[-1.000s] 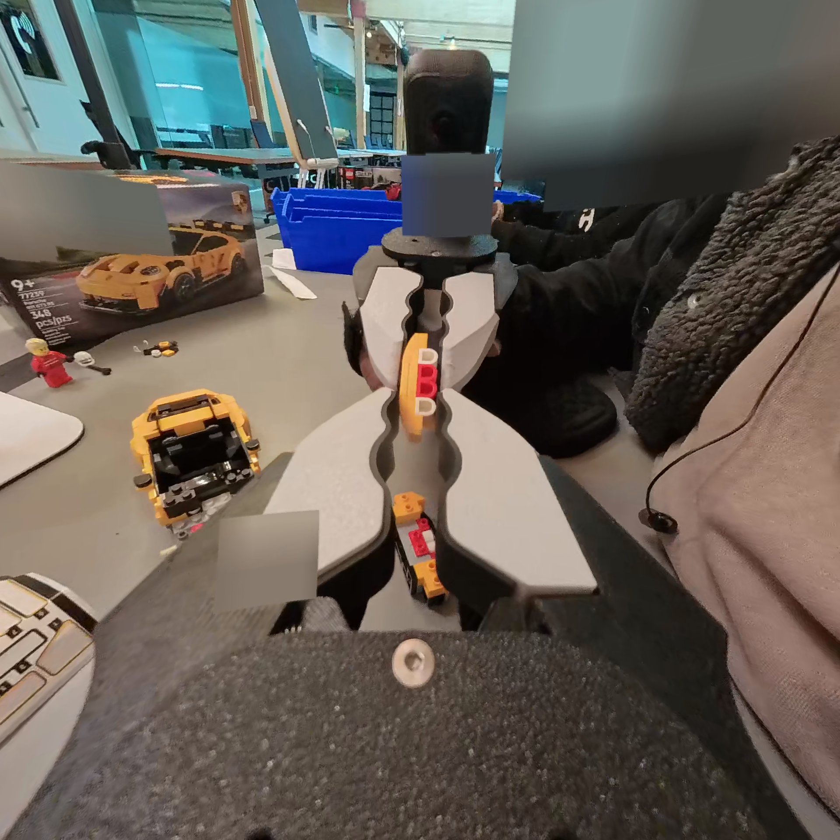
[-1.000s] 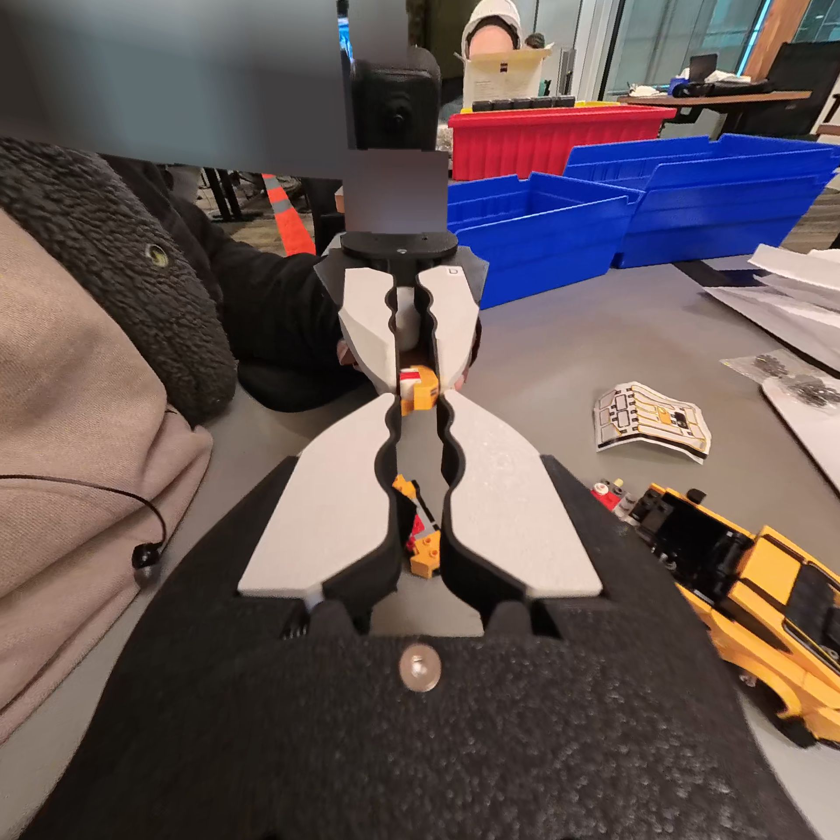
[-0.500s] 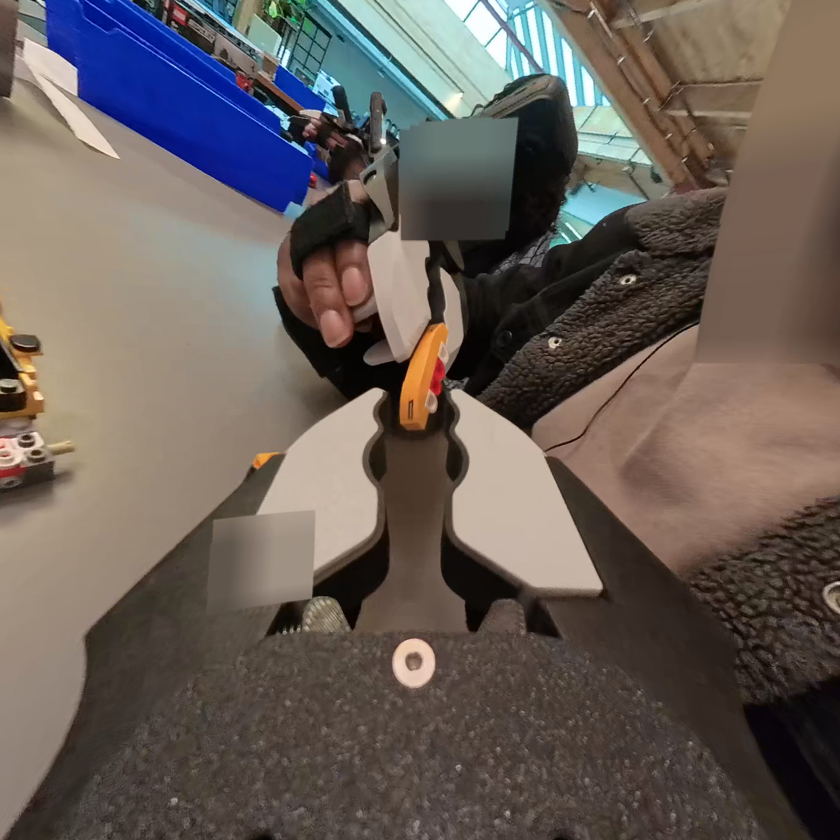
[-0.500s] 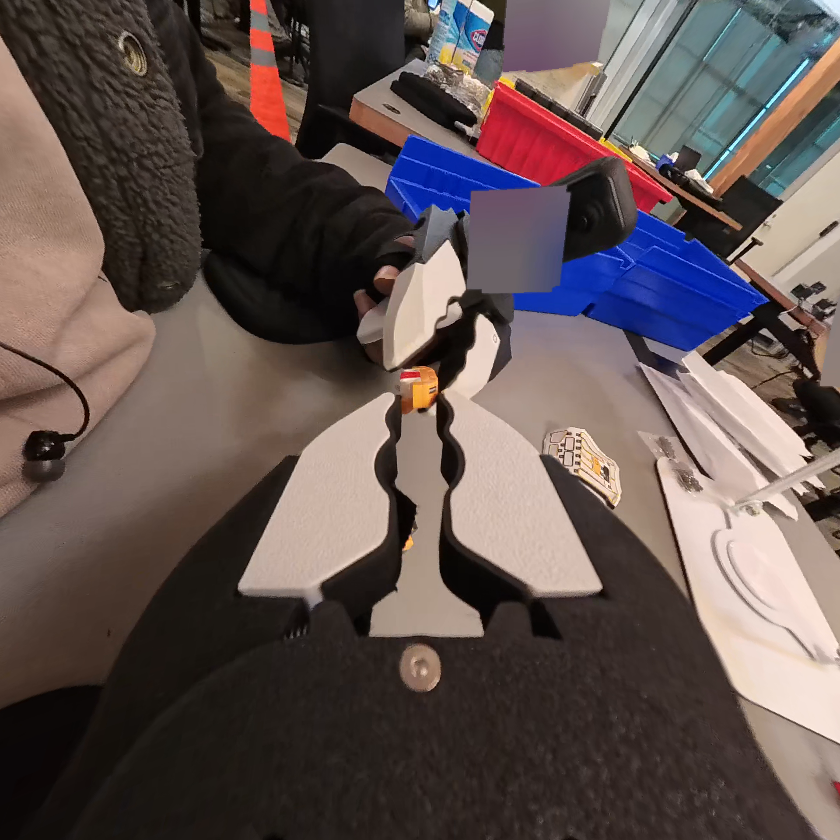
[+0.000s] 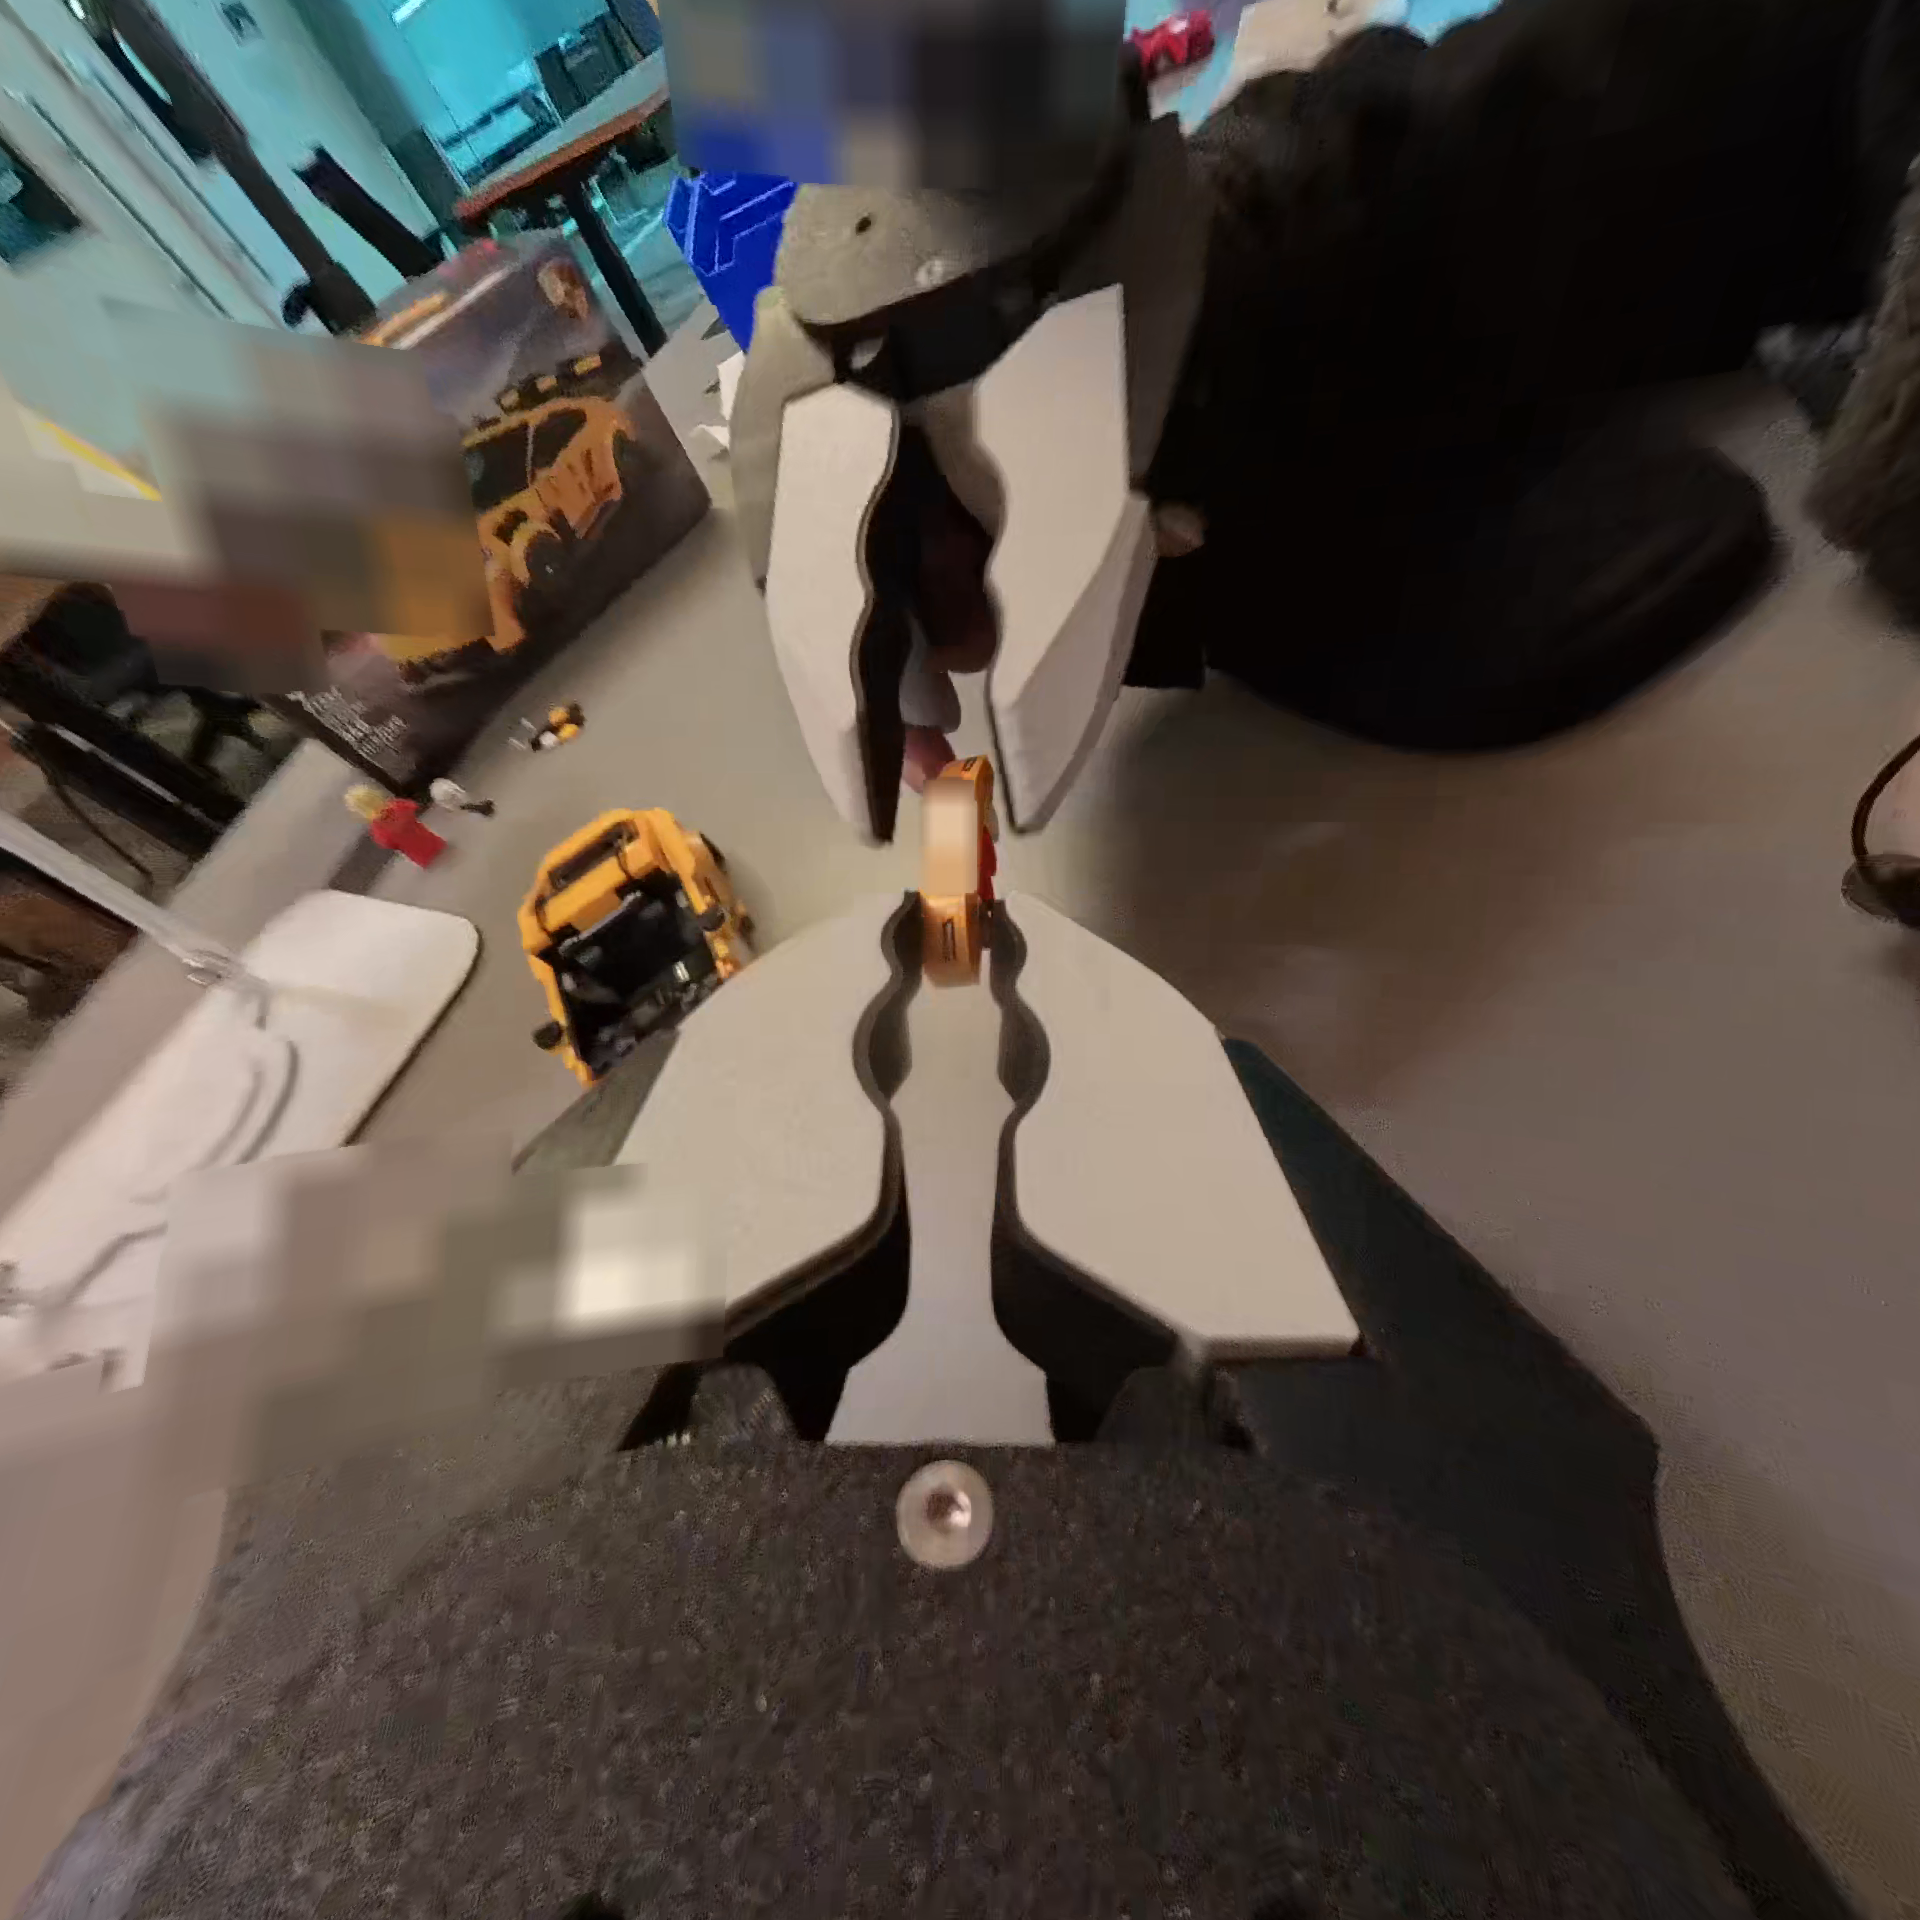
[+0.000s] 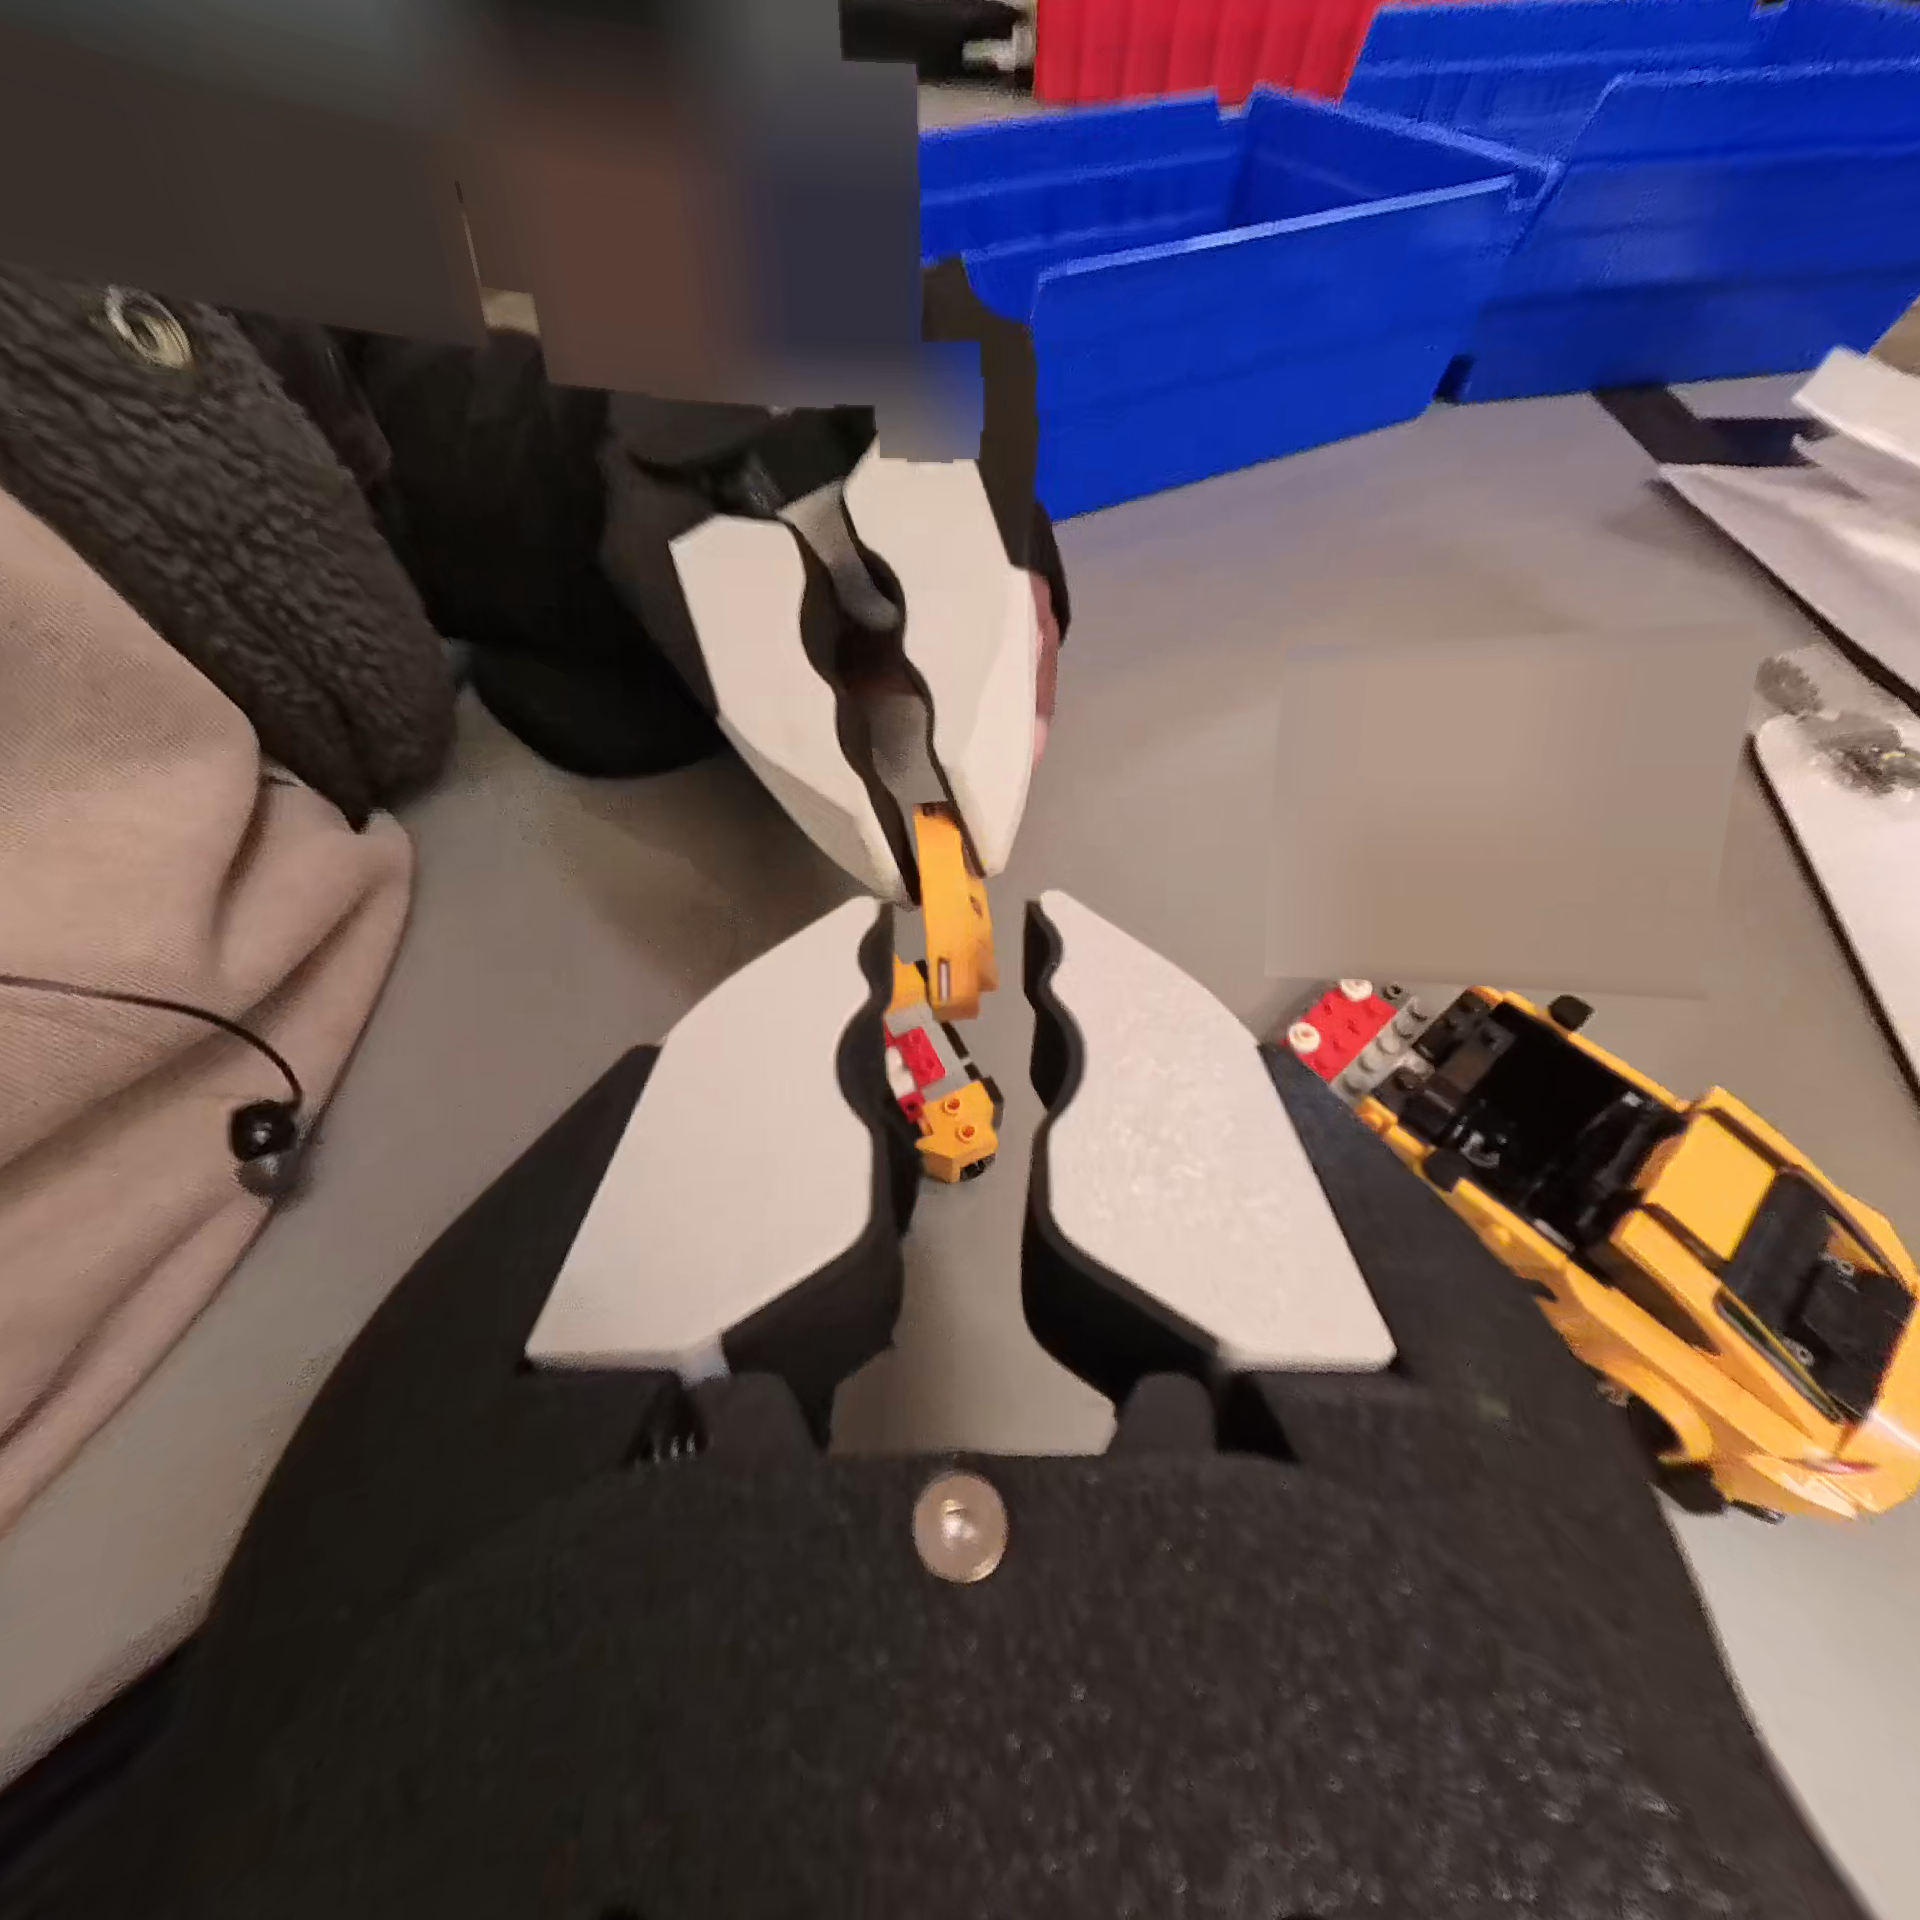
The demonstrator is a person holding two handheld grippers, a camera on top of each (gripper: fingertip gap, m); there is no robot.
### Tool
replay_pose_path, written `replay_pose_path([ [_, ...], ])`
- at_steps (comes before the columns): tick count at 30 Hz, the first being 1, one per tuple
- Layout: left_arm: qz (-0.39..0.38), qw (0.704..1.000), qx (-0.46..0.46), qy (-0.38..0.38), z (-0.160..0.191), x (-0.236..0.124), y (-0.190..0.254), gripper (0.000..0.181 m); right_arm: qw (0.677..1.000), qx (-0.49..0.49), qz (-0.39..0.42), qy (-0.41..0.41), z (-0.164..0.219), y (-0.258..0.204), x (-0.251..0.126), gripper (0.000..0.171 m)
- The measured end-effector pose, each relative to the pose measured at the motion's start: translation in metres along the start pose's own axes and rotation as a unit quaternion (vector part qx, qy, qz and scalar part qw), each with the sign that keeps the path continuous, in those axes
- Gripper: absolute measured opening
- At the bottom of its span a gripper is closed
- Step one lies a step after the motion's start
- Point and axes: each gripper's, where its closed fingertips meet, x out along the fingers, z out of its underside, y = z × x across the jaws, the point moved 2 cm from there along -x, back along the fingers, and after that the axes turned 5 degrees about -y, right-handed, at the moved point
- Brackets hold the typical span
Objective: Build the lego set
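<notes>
Left tongs point(image 5: 951, 920) clamp orange piece point(image 5: 951, 935); right tongs point(image 6: 961, 914) parted, empty.

The right gripper point(image 6: 956, 920) stands with its jaws apart. Opposite it, the left gripper point(image 6: 940, 862) pinches an orange curved piece point(image 6: 951, 925). Under them a small orange and red assembly point(image 6: 940, 1091) lies on the grey table point(image 6: 1195, 727). The yellow car point(image 6: 1621, 1216) sits at right.

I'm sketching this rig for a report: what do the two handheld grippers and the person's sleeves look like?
Both the left gripper and the right gripper have pale grey fingers with wavy black inner edges, on a black foam-textured body with a silver screw. The sleeves are black.
</notes>
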Motion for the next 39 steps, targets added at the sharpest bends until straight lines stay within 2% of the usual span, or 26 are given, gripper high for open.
replay_pose_path([
  [2,-0.015,0.999,0.029,-0.015,0.002,0.002,0.001,0.012,1.0,-0.023,0.015,-0.015,0.005,0.0,0.005,0.011],
  [4,-0.004,1.0,0.019,-0.019,0.005,0.003,0.002,0.012,0.998,-0.053,0.025,-0.019,0.008,0.0,0.008,0.01],
  [6,0.039,0.998,-0.041,0.003,0.003,0.001,0.003,0.013,0.995,-0.093,0.037,-0.007,0.006,-0.002,0.007,0.01],
  [7,0.073,0.993,-0.09,0.021,0.001,-0.001,0.004,0.019,0.991,-0.123,0.049,-0.002,0.005,-0.002,0.006,0.009],
  [9,0.146,0.967,-0.205,0.043,-0.002,-0.005,0.003,0.033,0.981,-0.181,0.07,0.011,0.002,-0.005,0.004,0.009],
  [11,0.21,0.929,-0.299,0.059,-0.003,-0.007,0.003,0.035,0.966,-0.238,0.101,0.017,0.0,-0.006,0.003,0.009],
  [13,0.246,0.903,-0.346,0.067,-0.004,-0.007,0.006,0.031,0.952,-0.282,0.119,0.015,-0.001,-0.01,0.005,0.009],
  [15,0.263,0.893,-0.358,0.067,-0.005,-0.007,0.008,0.029,0.943,-0.31,0.125,0.01,-0.002,-0.015,0.007,0.009],
  [17,0.263,0.896,-0.353,0.057,-0.003,-0.005,0.011,0.018,0.937,-0.325,0.127,0.002,-0.001,-0.019,0.01,0.009],
  [19,0.241,0.909,-0.337,0.046,0.0,-0.004,0.01,0.018,0.938,-0.321,0.133,-0.004,0.0,-0.016,0.012,0.009],
  [21,0.216,0.924,-0.315,0.036,0.003,-0.002,0.008,0.018,0.952,-0.279,0.122,-0.009,0.001,-0.014,0.012,0.013],
  [23,0.176,0.947,-0.269,0.016,0.008,0.0,0.005,0.018,0.976,-0.204,0.078,-0.025,0.008,-0.011,0.012,0.027],
  [25,0.133,0.968,-0.212,-0.01,0.013,0.002,0.004,0.018,0.989,-0.139,0.035,-0.031,0.012,-0.009,0.01,0.028],
  [27,0.103,0.981,-0.16,-0.036,0.018,0.004,0.006,0.018,0.992,-0.113,0.023,-0.055,0.019,-0.005,0.011,0.028],
  [32,0.077,0.989,-0.097,-0.085,0.027,0.011,0.014,0.018,0.988,-0.101,-0.009,-0.115,0.032,-0.006,0.018,0.026],
  [39,0.065,0.989,-0.077,-0.104,0.032,0.014,0.017,0.018,0.978,-0.128,-0.037,-0.162,0.036,-0.005,0.027,0.018],
])
